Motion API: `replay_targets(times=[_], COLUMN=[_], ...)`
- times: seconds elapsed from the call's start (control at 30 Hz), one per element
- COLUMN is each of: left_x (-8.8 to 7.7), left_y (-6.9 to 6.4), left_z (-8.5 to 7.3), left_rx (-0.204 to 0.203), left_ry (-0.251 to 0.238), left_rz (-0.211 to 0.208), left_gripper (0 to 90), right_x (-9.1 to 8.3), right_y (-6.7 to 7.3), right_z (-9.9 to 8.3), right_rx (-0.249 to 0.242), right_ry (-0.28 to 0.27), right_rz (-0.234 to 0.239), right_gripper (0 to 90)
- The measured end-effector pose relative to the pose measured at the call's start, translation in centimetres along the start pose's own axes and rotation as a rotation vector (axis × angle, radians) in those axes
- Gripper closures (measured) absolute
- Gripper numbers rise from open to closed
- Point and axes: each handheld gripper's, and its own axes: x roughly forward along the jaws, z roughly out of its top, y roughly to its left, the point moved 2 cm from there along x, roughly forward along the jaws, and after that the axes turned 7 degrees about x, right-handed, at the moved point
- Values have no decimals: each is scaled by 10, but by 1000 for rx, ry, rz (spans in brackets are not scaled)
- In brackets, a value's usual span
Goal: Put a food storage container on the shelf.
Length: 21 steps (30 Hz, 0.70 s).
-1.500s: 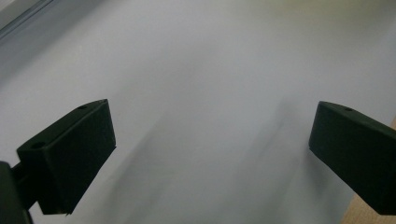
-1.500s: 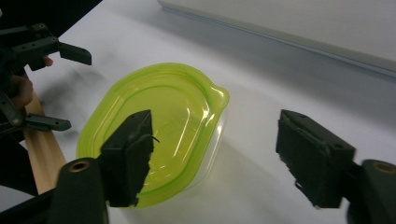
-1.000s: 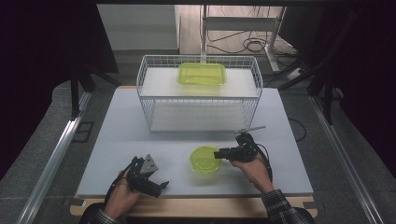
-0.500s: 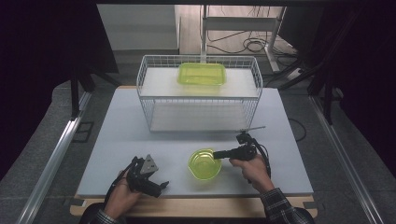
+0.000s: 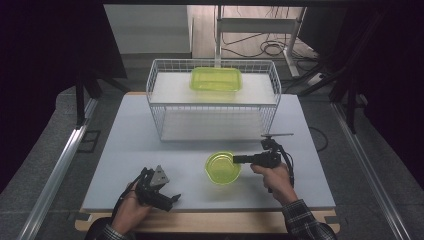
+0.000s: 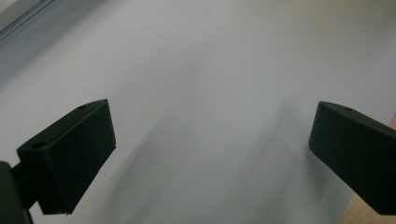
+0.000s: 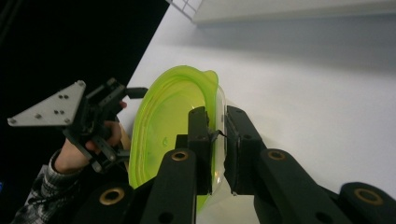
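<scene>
Round bowl (image 5: 222, 168) of translucent lime-green plastic, glossy and thin-walled, with a small pouring lip, resting on the matte pale-grey table (image 5: 125, 150) just in front of the white wire basket (image 5: 212, 102). Right gripper (image 5: 239, 159) at the bowl's right rim, black jaws just closed and now clenched on the thin wall, one pad inside, one outside. Left gripper (image 5: 167, 199) well to the left of the bowl, near the table's front edge, blocky black jaws spread wide over bare table, holding nothing. Rectangular container (image 5: 216, 79) of the same green plastic behind the bowl, on the basket's flat white upper shelf.
</scene>
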Motion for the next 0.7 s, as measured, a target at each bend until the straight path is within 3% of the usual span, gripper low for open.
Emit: replay_targets(times=[0.7], left_x=[0], left_y=[0], left_z=[0], left_rx=[-5], left_ry=[1], left_rz=[-3], left_gripper=[4], right_x=[-27], right_y=[16], right_z=[28], right_rx=[-1], right_ry=[-111], right_rz=[45], right_gripper=[815])
